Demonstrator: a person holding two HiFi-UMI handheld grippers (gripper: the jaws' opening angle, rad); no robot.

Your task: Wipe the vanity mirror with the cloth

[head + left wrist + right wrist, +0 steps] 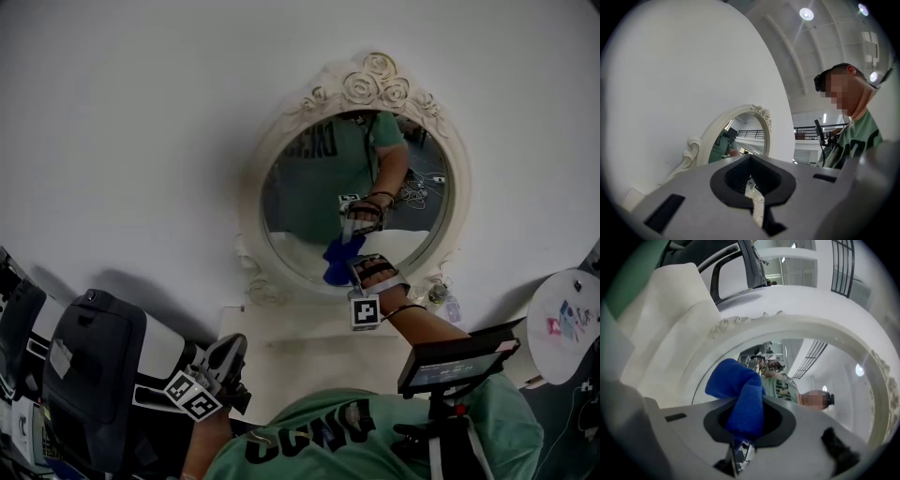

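An oval vanity mirror (309,192) in an ornate cream frame (371,82) stands against a white wall. My right gripper (354,269) is shut on a blue cloth (339,258) and holds it against the lower part of the glass; both are reflected just above. In the right gripper view the cloth (740,399) bulges out of the right gripper (740,446) in front of the mirror (825,376). My left gripper (228,354) hangs low at the left, well away from the mirror, shut with nothing in it. The left gripper (752,190) looks up at the mirror (736,136) from the side.
A cream shelf (300,330) lies under the mirror, with a small jar (438,294) by the frame's right foot. A black and white bulky object (94,366) fills the lower left. A mounted screen (457,361) sits near my right arm. At the right edge is a round white table (567,323).
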